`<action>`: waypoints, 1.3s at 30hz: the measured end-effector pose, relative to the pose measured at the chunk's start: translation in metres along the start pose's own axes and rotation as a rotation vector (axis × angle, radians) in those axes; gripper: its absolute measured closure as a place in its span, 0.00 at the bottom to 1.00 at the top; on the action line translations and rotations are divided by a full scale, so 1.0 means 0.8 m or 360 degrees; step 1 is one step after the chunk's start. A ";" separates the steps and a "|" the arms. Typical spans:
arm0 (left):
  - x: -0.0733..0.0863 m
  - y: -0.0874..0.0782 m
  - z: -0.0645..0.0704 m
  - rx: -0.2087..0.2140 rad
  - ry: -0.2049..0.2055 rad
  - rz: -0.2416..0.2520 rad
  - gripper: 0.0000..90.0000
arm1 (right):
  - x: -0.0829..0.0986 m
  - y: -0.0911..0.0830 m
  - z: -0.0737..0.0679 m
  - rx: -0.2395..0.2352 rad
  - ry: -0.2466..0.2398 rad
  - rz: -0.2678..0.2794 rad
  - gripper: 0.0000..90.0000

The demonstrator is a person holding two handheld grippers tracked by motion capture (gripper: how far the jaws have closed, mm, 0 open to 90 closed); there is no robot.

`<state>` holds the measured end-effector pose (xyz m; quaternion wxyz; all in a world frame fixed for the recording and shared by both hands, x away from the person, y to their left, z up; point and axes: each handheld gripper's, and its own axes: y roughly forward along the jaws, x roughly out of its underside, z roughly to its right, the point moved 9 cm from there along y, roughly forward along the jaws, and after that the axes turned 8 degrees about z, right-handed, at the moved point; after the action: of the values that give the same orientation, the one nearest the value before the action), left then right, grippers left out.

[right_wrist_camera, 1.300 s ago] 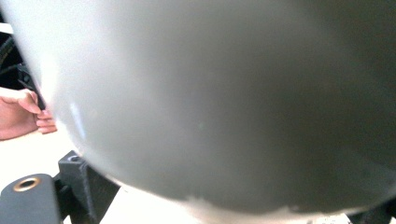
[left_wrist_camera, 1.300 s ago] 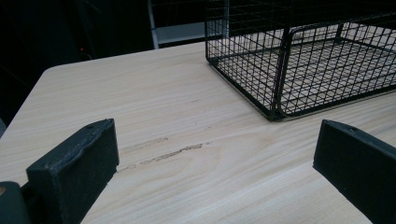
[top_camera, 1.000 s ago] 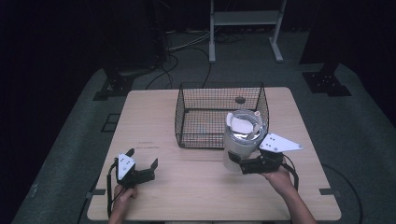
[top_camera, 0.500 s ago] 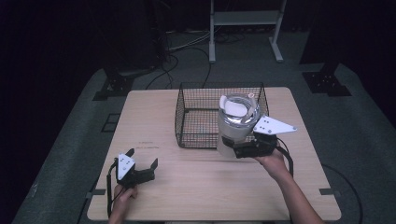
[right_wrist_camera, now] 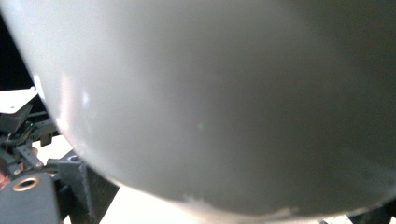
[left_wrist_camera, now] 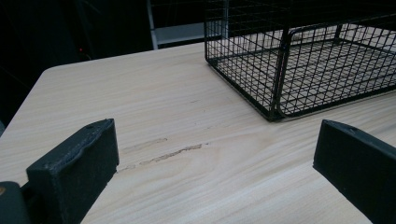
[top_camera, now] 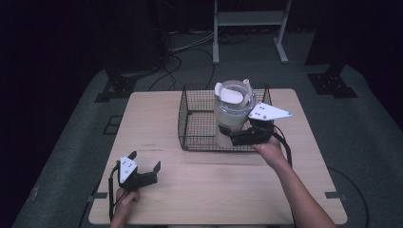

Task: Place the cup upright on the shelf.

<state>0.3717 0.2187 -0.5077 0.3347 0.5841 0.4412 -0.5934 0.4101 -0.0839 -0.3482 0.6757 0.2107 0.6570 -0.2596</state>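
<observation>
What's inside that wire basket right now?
The wire basket shows bare mesh floor on its left. The jug, held by the right tool, hangs over its right part and hides the floor beneath.

Right hand-held gripper clamped, arm outstretched; left hand-held gripper gapes, resting low.

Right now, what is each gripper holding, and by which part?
The right gripper clamps a clear plastic blender jar with a beige base low down, at that base, over the black wire basket. The left gripper holds nothing; its jaws stand open.
</observation>
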 end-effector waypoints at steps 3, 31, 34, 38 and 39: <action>0.000 0.000 0.000 0.0000 -0.0001 0.0000 0.00 | -0.008 0.011 0.003 0.0000 -0.0006 -0.0004 0.10; 0.000 -0.001 0.000 0.0005 -0.0009 0.0001 0.00 | -0.033 0.081 0.042 0.0057 -0.0022 -0.0052 0.09; 0.000 -0.001 0.000 0.0007 -0.0005 -0.0004 0.00 | -0.034 0.087 0.045 0.0063 0.0001 -0.0053 0.09; 0.000 -0.001 -0.001 0.0007 -0.0003 -0.0005 0.00 | -0.033 0.097 0.054 0.0079 -0.0009 -0.0058 0.09; 0.000 -0.001 -0.001 0.0007 0.0001 -0.0005 0.00 | -0.033 0.100 0.055 0.0082 -0.0012 -0.0061 0.09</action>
<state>0.3712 0.2197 -0.5075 0.3322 0.5843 0.4410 -0.5948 0.4946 -0.0477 -0.3243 0.6674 0.2143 0.6515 -0.2902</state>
